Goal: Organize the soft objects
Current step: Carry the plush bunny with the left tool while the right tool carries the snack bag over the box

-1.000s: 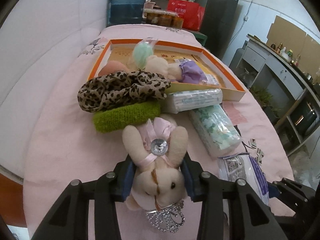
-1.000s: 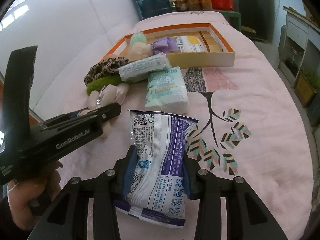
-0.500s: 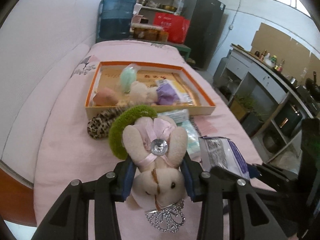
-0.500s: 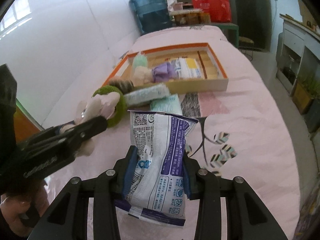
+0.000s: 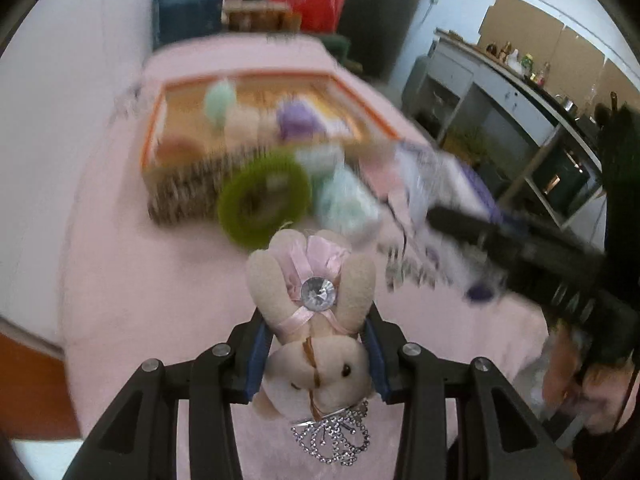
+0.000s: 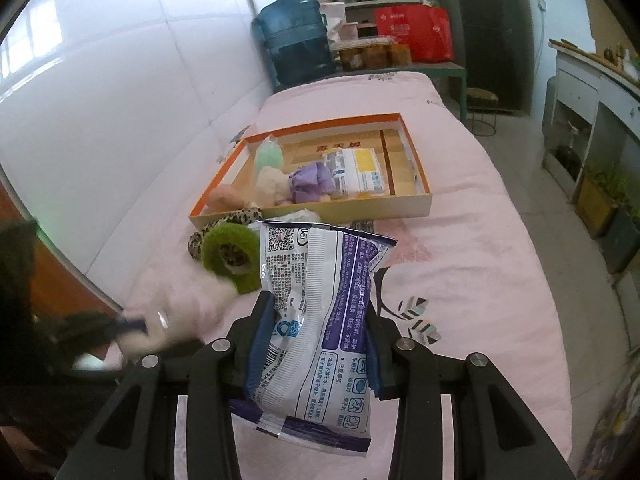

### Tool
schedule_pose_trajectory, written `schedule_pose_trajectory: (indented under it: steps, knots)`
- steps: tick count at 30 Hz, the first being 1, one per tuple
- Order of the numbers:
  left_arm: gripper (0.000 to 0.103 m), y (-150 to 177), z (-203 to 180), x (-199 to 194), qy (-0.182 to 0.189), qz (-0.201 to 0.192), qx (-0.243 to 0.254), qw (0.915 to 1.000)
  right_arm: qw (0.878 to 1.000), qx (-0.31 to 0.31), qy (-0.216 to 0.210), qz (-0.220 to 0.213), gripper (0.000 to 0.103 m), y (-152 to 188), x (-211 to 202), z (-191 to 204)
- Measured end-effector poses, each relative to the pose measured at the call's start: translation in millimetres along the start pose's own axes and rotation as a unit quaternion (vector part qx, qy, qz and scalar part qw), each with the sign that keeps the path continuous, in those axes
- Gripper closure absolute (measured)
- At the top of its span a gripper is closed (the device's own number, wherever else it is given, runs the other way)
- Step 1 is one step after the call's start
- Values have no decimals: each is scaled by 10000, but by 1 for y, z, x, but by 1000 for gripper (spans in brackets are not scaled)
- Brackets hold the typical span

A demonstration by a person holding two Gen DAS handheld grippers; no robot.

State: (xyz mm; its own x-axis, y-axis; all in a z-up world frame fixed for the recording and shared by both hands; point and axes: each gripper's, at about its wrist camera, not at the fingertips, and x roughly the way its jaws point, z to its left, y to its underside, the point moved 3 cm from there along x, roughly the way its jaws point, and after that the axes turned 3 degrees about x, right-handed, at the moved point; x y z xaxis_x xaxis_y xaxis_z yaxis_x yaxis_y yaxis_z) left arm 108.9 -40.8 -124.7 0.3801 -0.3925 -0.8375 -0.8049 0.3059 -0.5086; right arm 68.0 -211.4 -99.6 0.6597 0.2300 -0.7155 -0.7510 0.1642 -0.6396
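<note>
My left gripper is shut on a beige plush bunny with a pink bow, a gem and a rhinestone crown, held above the pink bedspread. My right gripper is shut on a white and purple wipes pack, also lifted. Ahead lies the orange-rimmed shallow box holding a mint pouch, a cream plush, a purple cloth and a tissue pack. In front of it sit a green fuzzy scrunchie and a leopard scrunchie. The bunny shows blurred at the left in the right wrist view.
A blue water jug and a red bag stand beyond the bed's far end. A white wall panel runs along the left. Cabinets line the right side across a floor gap. Tissue packs lie by the scrunchies.
Both grippers have risen with their loads and swung toward the box. The green scrunchie now stands as an open ring instead of lying flat. The left wrist view has blurred.
</note>
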Motion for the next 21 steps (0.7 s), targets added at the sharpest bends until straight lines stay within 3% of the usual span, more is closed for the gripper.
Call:
schedule_pose_trajectory:
  steps: [3, 6, 8, 16, 21]
  knots:
    - [60, 16, 8, 2, 48, 112, -120, 9999, 10000, -25, -6, 46, 62, 2, 1, 1]
    - [60, 20, 13, -11, 119, -152, -226, 9996, 10000, -24, -33, 72, 62, 3, 2, 2]
    - [60, 17, 18, -22, -41, -416, -274, 9988, 10000, -32, -41, 72, 62, 2, 4, 3]
    - [60, -15, 35, -47, -646, -940, -266, 9931, 9998, -166, -37, -40, 62, -7, 0, 9]
    - [60, -34, 38, -53, -786, -1114, -204, 9905, 9997, -217, -15, -127, 62, -21, -3, 8]
